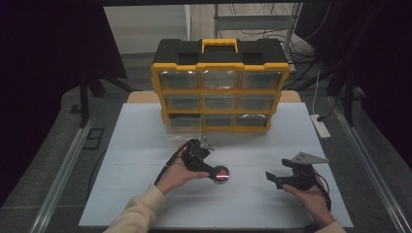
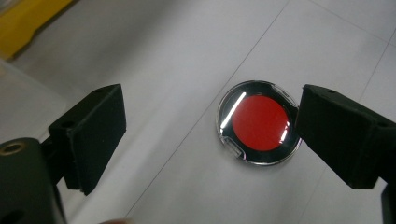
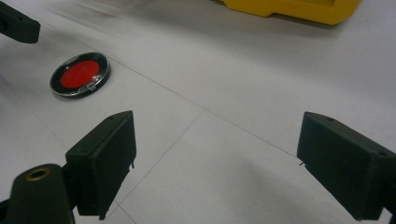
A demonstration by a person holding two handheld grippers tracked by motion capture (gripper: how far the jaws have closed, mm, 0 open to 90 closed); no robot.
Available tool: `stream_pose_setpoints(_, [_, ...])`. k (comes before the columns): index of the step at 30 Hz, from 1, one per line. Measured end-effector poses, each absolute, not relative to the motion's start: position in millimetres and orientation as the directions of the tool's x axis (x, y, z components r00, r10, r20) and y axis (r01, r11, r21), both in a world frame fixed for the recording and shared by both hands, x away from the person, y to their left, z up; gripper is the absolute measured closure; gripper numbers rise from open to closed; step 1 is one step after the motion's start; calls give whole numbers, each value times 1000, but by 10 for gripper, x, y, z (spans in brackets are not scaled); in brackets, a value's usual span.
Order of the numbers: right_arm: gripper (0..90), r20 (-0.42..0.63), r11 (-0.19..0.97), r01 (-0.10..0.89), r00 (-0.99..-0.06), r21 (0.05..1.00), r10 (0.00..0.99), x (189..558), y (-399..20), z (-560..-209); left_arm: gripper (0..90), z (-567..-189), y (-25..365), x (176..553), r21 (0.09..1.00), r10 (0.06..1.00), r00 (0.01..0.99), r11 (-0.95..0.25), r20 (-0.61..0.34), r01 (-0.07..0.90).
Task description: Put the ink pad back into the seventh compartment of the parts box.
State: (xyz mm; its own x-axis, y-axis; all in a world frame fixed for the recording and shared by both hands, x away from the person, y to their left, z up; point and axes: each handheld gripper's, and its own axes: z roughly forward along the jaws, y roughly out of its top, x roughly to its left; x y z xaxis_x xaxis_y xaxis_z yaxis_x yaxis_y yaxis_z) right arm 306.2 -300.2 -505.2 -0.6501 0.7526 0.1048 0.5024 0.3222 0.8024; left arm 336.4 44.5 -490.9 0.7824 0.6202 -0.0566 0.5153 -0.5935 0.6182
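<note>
A round clear case with a red disc inside lies flat on the white table, just in front of the middle. My left gripper hovers over it, open. In the left gripper view the case sits between the jaws, close against the right-hand one, and my left gripper holds nothing. My right gripper rests low at the table's right side, open and empty, pointing left. In the right gripper view my right gripper has bare table between its jaws, with the case farther off.
A yellow and black organiser with clear drawers stands at the back middle of the table; its base shows in the right gripper view. A clear drawer seems to stick out at its bottom left. A power strip lies right of the table.
</note>
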Motion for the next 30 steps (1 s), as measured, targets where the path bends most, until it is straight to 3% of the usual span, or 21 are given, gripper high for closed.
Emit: stream_pose_setpoints(30, [123,109,324,509,-649,798,753,3075,-3009,-5059,75,-5133,103,3348,511,546,835,-698,-74,502])
